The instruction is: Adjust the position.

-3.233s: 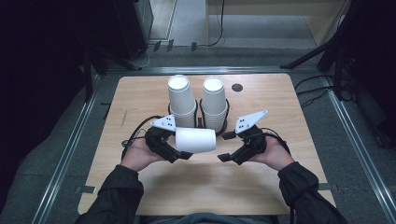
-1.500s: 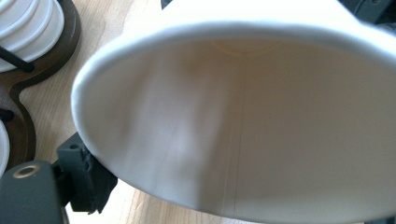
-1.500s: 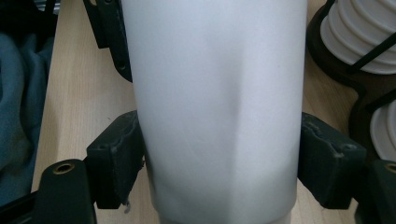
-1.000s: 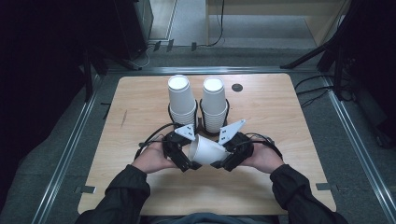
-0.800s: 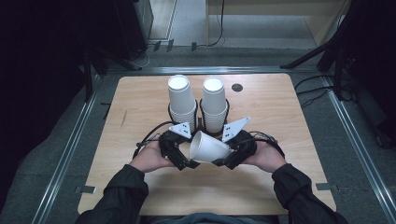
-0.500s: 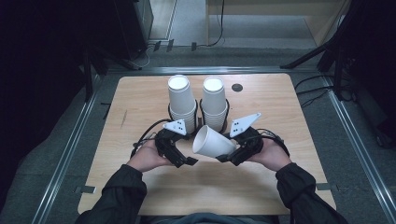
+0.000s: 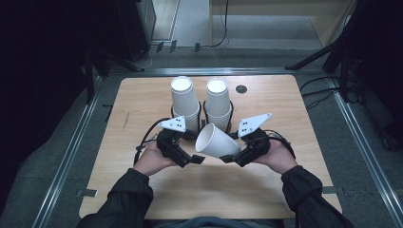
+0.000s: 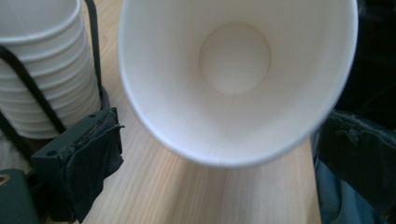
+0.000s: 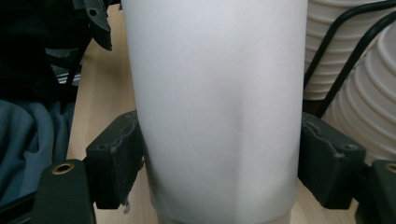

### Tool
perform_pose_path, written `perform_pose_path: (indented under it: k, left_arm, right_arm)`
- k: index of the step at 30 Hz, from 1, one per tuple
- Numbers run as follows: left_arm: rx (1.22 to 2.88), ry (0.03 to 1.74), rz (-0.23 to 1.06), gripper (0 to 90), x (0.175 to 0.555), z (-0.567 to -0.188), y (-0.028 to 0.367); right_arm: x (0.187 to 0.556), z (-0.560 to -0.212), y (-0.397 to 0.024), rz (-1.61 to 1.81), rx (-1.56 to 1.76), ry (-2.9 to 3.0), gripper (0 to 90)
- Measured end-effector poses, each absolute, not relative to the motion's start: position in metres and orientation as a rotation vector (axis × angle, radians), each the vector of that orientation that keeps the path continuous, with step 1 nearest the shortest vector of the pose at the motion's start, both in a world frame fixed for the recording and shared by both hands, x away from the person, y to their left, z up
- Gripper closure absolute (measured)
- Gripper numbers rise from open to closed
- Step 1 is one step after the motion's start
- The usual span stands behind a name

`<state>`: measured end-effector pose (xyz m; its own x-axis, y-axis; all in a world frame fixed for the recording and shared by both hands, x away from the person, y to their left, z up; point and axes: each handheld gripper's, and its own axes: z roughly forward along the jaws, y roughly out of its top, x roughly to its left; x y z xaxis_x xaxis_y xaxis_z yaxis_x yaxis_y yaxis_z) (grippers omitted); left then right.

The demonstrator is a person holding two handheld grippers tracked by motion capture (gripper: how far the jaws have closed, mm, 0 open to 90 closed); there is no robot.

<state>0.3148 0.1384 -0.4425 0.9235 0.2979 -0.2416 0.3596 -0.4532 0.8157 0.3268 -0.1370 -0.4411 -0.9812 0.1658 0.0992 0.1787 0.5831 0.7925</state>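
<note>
I keep my right claw (image 7: 227,159) clamped on the paper cup (image 7: 216,141) near its base, tilted above the worktop (image 7: 142,102) with its mouth facing my spread, empty left claw (image 7: 198,160) for a handover.

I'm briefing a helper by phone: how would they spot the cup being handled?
On the wooden table, two stacks of white paper cups stand upright in black wire holders. Just in front of them the right gripper clamps one loose cup. It alone lies tilted, mouth toward the left gripper.
</note>
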Motion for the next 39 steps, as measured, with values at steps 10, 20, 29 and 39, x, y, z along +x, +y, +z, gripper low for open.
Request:
perform_pose_path:
  k: [10, 20, 29, 39]
  left_arm:
    - [2.006, 0.528, -0.112, 0.5, 0.315, -0.442, 0.129]
    - [1.994, 0.529, -0.128, 14.2, 0.312, -0.437, 0.129]
    - [2.022, 0.53, -0.13, 15.4, 0.313, -0.435, 0.133]
    - [2.111, 0.545, -0.051, 15.4, 0.316, -0.432, 0.147]
  right_arm:
    - [0.323, -0.444, -0.125, -1.405, -0.255, -2.757, 22.8]
    - [0.322, -0.442, -0.123, -1.417, -0.241, -2.753, 22.9]
    - [0.321, -0.444, -0.123, -1.396, -0.246, -2.769, 18.0]
    - [0.326, -0.447, -0.13, -1.357, -0.301, -2.793, 16.5]
